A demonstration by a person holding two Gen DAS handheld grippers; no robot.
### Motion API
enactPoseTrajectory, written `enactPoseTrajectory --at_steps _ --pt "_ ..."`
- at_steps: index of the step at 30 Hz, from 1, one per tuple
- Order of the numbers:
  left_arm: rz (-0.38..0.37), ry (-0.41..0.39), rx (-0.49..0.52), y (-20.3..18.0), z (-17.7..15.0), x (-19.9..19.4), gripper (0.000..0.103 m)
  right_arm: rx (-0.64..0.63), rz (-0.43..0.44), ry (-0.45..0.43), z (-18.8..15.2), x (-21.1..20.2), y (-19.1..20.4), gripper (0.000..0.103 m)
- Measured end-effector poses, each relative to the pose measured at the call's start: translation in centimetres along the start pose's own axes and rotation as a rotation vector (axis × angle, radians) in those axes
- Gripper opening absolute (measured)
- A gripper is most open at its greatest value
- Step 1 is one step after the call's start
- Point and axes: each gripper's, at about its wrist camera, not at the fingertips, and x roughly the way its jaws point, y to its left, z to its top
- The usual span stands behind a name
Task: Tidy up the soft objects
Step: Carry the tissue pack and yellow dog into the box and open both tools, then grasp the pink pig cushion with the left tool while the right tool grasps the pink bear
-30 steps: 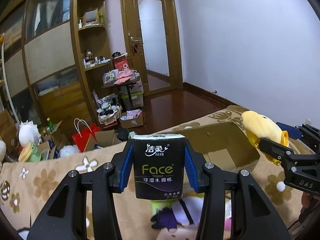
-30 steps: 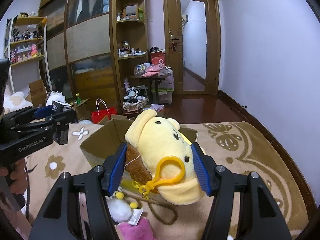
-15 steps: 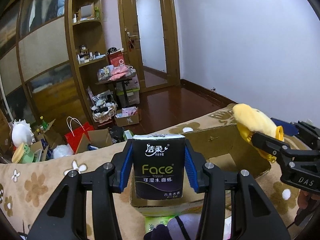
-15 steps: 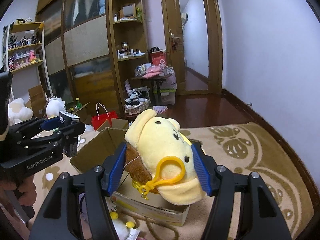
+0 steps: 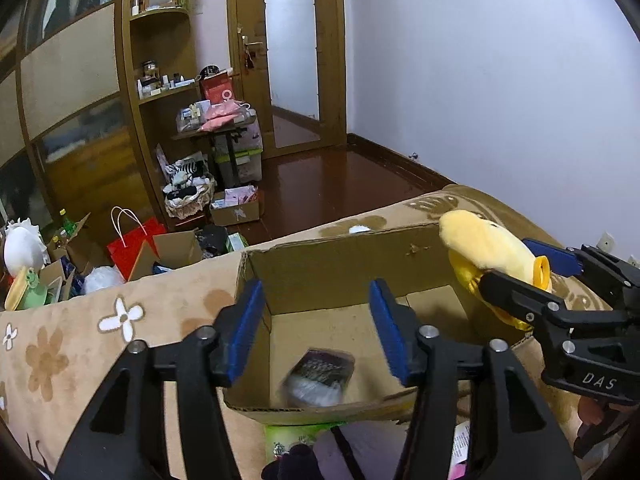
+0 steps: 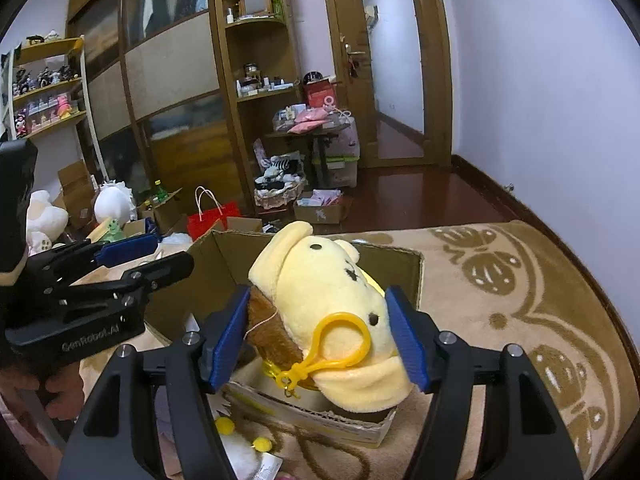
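Cardboard box (image 5: 340, 276) standing open on the flower-patterned blanket (image 5: 80, 344), now filling the middle of both wrist views, nearer and lower than a second ago. Left tongs (image 5: 316, 328) hovering above the box's near edge, jaws opening, nothing left between the blue pads. Black tissue pack (image 5: 320, 372), clamped upright in those pads half a second ago, now blurred inside the box, close to the near wall, clear of both pads. Seen from the right wrist, same left tongs (image 6: 140, 258) reaching over the box's left wall, a hand (image 6: 52, 388) partly visible under the handle.

Right tongs (image 6: 316, 332) over the box's right portion, jaws opening too, though with the yellow plush dog (image 6: 332, 300) sitting between the pads just as before. Left pad against the brown plush part, right pad at the yellow cheek; contact on that right side too close to call, so grip likely but not certain. Yellow plastic clip (image 6: 340, 344) dangling from the plush toward the camera. From the left wrist, plush (image 5: 488, 248) poised above the box's right wall, held up off the cardboard in the right tongs (image 5: 532, 276).

Outside the box's near wall: small yellow pompoms (image 6: 224, 426) and a green packet (image 5: 296, 436) on the blanket. Beyond the box's far wall: red paper bag (image 5: 134, 240) on the floor.
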Motion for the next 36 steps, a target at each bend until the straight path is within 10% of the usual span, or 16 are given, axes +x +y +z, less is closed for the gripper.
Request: enactPoseTrajectory --at_steps 16,36 --pt "0.071 -0.007 -0.005 1.5 -1.2 -4.3 0.083 0.02 -0.035 -0.035 0.1 -3.4 0.8 0.102" --pt "0.088 0.048 -0.059 3.9 -4.1 -11.3 0.099 0.051 -0.072 -0.033 -1.7 -10.2 2.3 0.103"
